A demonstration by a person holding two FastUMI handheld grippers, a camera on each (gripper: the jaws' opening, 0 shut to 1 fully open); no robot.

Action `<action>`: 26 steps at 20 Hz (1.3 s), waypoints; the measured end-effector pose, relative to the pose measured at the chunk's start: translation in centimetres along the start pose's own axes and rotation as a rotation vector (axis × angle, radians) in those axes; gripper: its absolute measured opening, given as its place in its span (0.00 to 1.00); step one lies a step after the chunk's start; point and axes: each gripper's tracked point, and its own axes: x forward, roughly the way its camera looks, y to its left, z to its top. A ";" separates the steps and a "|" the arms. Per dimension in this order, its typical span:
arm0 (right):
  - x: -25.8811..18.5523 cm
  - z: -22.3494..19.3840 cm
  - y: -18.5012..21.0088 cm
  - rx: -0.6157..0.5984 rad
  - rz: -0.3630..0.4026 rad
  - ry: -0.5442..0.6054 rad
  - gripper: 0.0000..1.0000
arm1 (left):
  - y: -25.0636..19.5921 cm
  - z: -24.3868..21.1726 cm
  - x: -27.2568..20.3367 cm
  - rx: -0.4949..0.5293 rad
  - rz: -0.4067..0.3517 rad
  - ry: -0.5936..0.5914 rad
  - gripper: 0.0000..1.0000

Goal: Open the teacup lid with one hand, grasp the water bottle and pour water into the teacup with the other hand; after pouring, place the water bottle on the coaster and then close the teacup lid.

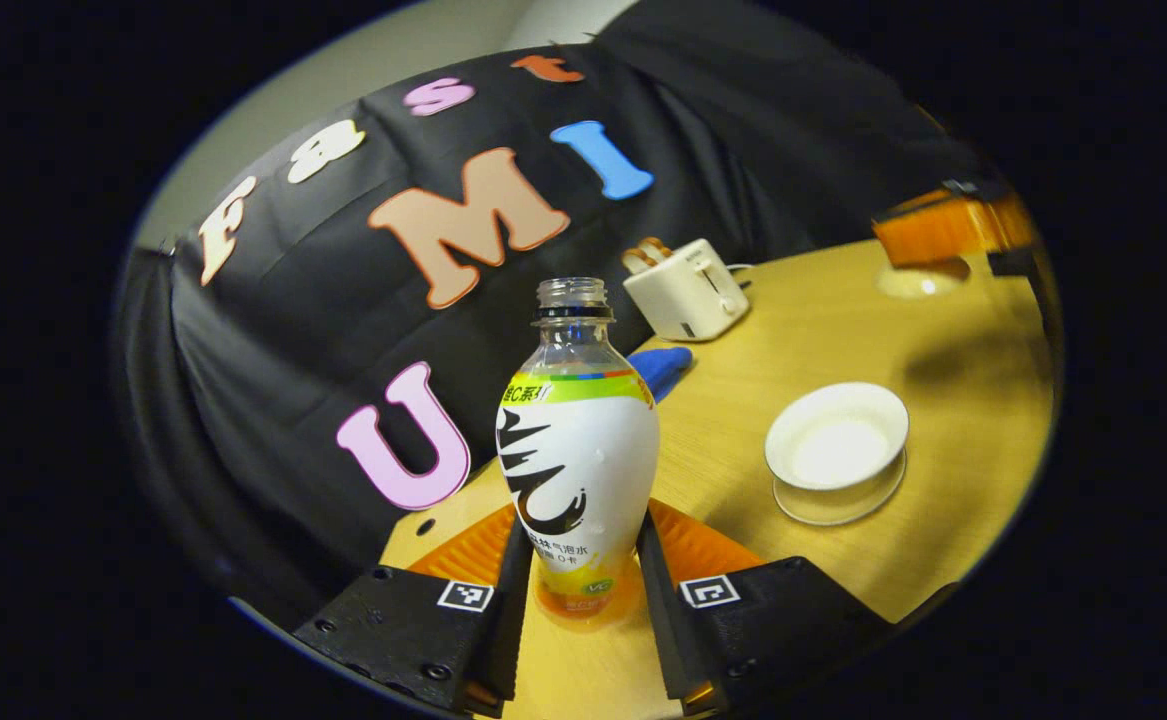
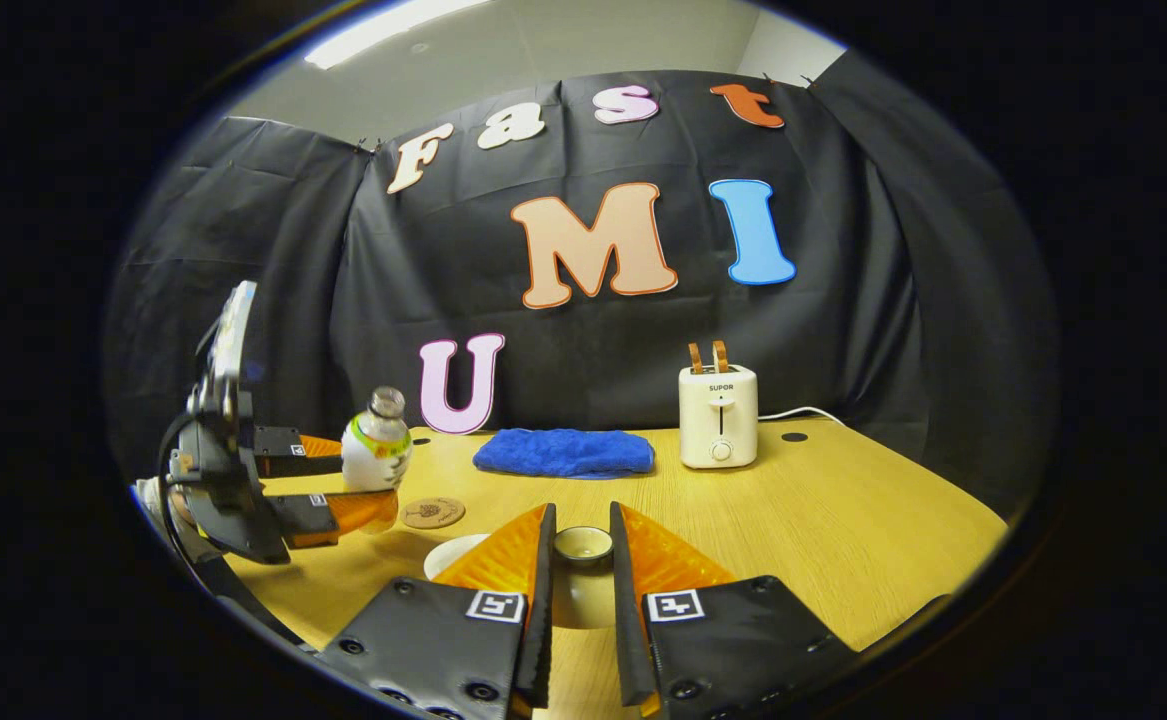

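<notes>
At the centre of the left gripper view, the left gripper (image 1: 583,585) has its fingers closed against both sides of an uncapped clear plastic water bottle with a white, green and yellow label (image 1: 577,450), held upright above the light wooden tabletop (image 1: 823,330). At right centre sits the open white porcelain teacup (image 1: 836,440) on its saucer. In the right gripper view, bottom centre, the right gripper (image 2: 580,580) has its fingers nearly closed around the knob of the white teacup lid (image 2: 583,545). At lower left lies a round brown coaster (image 2: 433,513), just beside the bottle. Farther back sit a folded blue towel (image 2: 565,452) and a cream toaster (image 2: 718,415).
</notes>
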 end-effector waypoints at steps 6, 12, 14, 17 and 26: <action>0.1 0.0 0.0 -0.005 -0.001 0.001 0.32 | 2.9 0.9 1.3 -0.286 0.034 -0.044 0.53; 0.2 -0.2 -0.2 -0.001 -0.003 0.008 0.28 | 5.3 0.6 3.5 -0.458 0.085 -0.101 0.53; 0.3 -0.4 -0.2 0.001 -0.005 0.010 0.30 | 6.0 0.7 4.4 -0.478 0.106 -0.131 0.53; 0.5 -0.7 -0.5 0.001 -0.011 0.019 0.30 | 5.9 0.8 5.9 -0.521 0.096 -0.142 0.53; 0.8 -1.4 -0.7 0.002 -0.016 0.037 0.30 | 5.7 -1.5 8.6 -0.559 0.084 -0.084 0.55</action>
